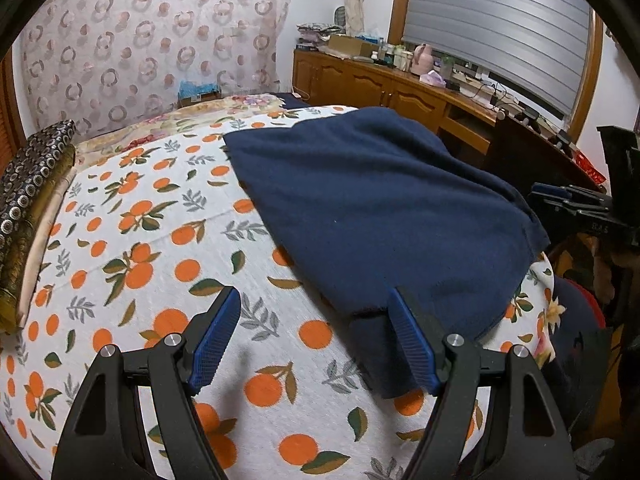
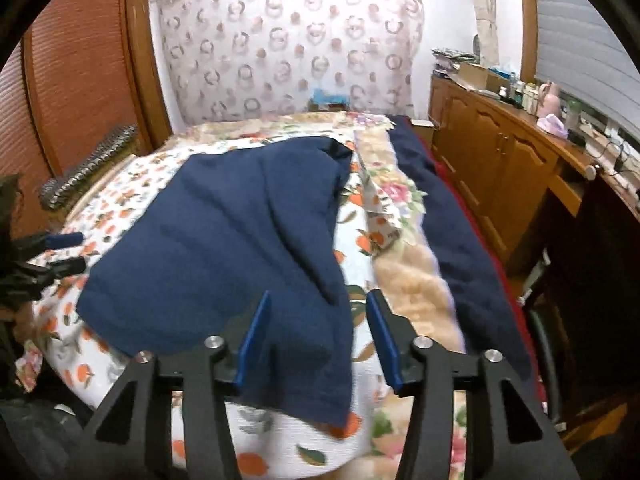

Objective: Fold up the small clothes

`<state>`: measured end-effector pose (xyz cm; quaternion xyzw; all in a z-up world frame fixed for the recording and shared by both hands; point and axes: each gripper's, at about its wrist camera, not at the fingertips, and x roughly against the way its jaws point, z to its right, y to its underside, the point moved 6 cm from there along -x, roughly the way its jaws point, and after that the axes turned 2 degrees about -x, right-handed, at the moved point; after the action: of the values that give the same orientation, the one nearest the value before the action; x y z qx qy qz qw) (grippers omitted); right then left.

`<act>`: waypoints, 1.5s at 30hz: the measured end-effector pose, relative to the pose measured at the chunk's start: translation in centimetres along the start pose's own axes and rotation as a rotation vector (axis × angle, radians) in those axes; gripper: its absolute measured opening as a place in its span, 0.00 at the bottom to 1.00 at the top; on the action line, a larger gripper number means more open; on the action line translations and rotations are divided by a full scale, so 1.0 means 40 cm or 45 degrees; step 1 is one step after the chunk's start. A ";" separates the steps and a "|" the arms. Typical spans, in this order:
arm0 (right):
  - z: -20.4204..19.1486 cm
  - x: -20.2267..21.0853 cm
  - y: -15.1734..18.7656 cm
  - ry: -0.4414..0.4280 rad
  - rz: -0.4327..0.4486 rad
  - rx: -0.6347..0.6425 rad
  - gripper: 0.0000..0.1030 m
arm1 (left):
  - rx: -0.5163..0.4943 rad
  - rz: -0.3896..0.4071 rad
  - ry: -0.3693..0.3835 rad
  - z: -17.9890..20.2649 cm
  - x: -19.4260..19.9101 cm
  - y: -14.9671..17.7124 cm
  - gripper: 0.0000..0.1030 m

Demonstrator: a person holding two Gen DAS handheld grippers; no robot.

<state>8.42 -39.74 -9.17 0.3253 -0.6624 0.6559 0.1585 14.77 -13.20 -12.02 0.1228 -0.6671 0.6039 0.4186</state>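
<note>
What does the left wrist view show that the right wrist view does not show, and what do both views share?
Only the left wrist view shows the left gripper from behind, jaws open above the orange-print sheet, and the garment's near left corner by its right-hand finger.

Only the right wrist view shows the right gripper from behind, jaws apart over the garment's right edge, which lies between them, plus the louvred wooden door and a dark blue blanket along the bed's side.

Both show the navy garment spread on the bed, the patterned headboard cover and the wooden cabinets.

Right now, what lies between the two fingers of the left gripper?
In the left wrist view, the left gripper stands open over bare orange-print bedsheet; the navy cloth edge only reaches its right finger.
</note>
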 end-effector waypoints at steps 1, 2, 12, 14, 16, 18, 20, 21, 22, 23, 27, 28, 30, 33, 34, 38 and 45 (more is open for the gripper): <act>-0.006 -0.001 0.007 -0.003 -0.006 0.006 0.53 | 0.001 -0.002 0.005 0.002 -0.001 0.001 0.75; -0.008 -0.007 0.015 -0.001 -0.018 0.013 0.53 | 0.001 -0.005 0.013 0.006 -0.002 0.004 0.75; 0.031 -0.041 0.052 -0.020 -0.095 -0.022 0.54 | 0.040 -0.040 0.143 0.030 -0.006 0.041 0.58; 0.034 -0.047 0.050 -0.026 -0.104 -0.033 0.54 | 0.041 -0.063 0.177 0.040 -0.011 0.050 0.49; 0.033 -0.054 0.050 -0.032 -0.111 -0.036 0.54 | 0.028 -0.077 0.192 0.054 -0.015 0.059 0.44; 0.027 -0.054 0.052 -0.034 -0.115 -0.038 0.54 | 0.018 -0.095 0.201 0.064 -0.022 0.068 0.39; 0.025 -0.060 0.052 -0.035 -0.117 -0.040 0.54 | 0.009 -0.098 0.213 0.073 -0.024 0.073 0.36; 0.025 -0.059 0.051 -0.035 -0.113 -0.038 0.54 | 0.005 -0.104 0.230 0.080 -0.023 0.075 0.24; 0.023 -0.058 0.050 -0.038 -0.111 -0.038 0.54 | 0.004 -0.112 0.252 0.084 -0.022 0.077 0.13; 0.022 -0.058 0.051 -0.042 -0.109 -0.041 0.54 | -0.002 -0.105 0.253 0.090 -0.014 0.077 0.09; 0.019 -0.058 0.056 -0.056 -0.103 -0.043 0.54 | -0.031 -0.054 0.286 0.123 0.049 0.069 0.06; 0.021 -0.059 0.057 -0.058 -0.102 -0.045 0.54 | -0.038 -0.052 0.276 0.126 0.056 0.068 0.06; 0.019 -0.060 0.060 -0.064 -0.101 -0.048 0.54 | -0.035 -0.059 0.278 0.125 0.057 0.071 0.06; 0.009 -0.062 0.062 -0.067 -0.096 -0.046 0.54 | -0.006 -0.079 0.280 0.115 0.044 0.075 0.06; 0.007 -0.062 0.063 -0.066 -0.095 -0.041 0.54 | -0.001 -0.079 0.280 0.112 0.041 0.074 0.06; -0.019 -0.063 0.067 -0.087 -0.107 0.007 0.31 | -0.006 -0.047 0.299 0.114 0.047 0.063 0.06; -0.043 -0.042 0.043 -0.179 -0.090 0.033 0.09 | 0.031 0.073 0.331 0.096 0.098 -0.019 0.06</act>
<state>8.19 -37.83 -11.40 0.3959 -0.6515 0.6339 0.1305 11.27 -15.53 -8.42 0.0295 -0.6031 0.6345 0.4825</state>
